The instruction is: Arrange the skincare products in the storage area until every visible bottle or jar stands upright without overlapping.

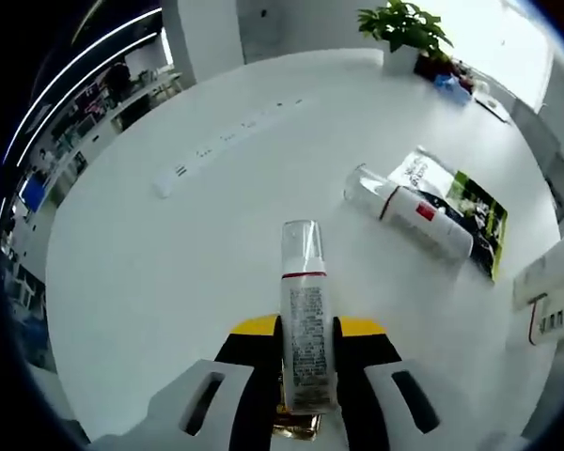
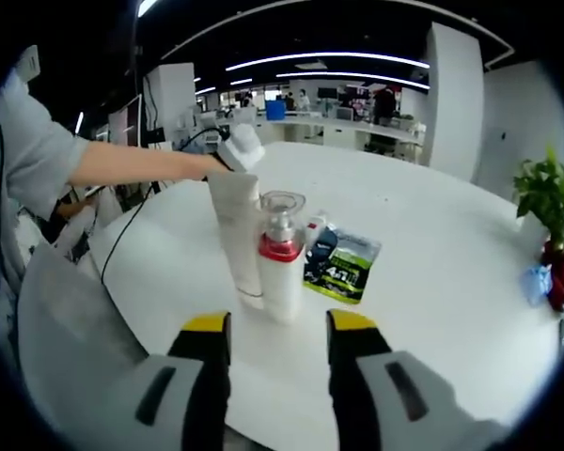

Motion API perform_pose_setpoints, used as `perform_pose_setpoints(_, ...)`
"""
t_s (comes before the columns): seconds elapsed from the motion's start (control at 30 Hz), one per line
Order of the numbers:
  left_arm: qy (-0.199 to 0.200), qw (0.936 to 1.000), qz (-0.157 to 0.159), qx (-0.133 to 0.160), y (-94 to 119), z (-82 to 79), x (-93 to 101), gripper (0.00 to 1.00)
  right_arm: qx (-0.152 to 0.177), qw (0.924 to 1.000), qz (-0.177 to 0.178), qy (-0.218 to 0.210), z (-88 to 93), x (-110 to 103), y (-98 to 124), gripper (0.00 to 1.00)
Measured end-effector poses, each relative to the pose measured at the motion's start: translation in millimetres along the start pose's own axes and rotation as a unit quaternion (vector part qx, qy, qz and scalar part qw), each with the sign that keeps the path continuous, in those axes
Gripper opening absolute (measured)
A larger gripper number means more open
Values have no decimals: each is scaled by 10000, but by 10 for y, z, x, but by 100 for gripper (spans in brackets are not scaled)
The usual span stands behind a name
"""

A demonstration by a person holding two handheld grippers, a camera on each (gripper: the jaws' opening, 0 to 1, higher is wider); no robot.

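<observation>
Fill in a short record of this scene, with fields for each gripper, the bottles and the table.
left gripper: fingers shut on a clear-capped bottle
right gripper: open, holding nothing
upright: pump bottle, with a white tube just behind it
lying down: white bottle, partly on a green packet
surface: white table

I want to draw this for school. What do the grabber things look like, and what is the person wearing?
Each grabber has two black jaws with yellow tips, rising from a pale grey-white body with dark slots. You can see that on the left gripper and the right gripper. The person's sleeve is short and light grey. A white wrap covers the hand.
</observation>
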State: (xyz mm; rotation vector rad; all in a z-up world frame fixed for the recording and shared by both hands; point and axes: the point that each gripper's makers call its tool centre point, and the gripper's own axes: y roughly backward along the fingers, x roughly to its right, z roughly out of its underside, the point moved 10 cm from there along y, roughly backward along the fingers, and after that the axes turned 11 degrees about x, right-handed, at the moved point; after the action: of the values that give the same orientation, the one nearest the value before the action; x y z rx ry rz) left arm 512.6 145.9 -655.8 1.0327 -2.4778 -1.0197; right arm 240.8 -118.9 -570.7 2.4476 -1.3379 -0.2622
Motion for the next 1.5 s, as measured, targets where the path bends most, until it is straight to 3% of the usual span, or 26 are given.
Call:
perform_pose_setpoints(0.23, -63, 9998, 39, 186, 149, -30, 64, 17, 101, 9998, -91, -152, -18, -54, 6, 40)
perform_pose_setpoints(0.83, -10, 9980, 66, 626, 673, 23, 263, 17, 221, 9993, -285, -44, -37, -201, 84, 40)
perform_pose_setpoints(1.5, 142, 9952, 170, 952, 1076, 358, 521, 17, 317, 9981, -480, -217, 0, -367, 116, 39)
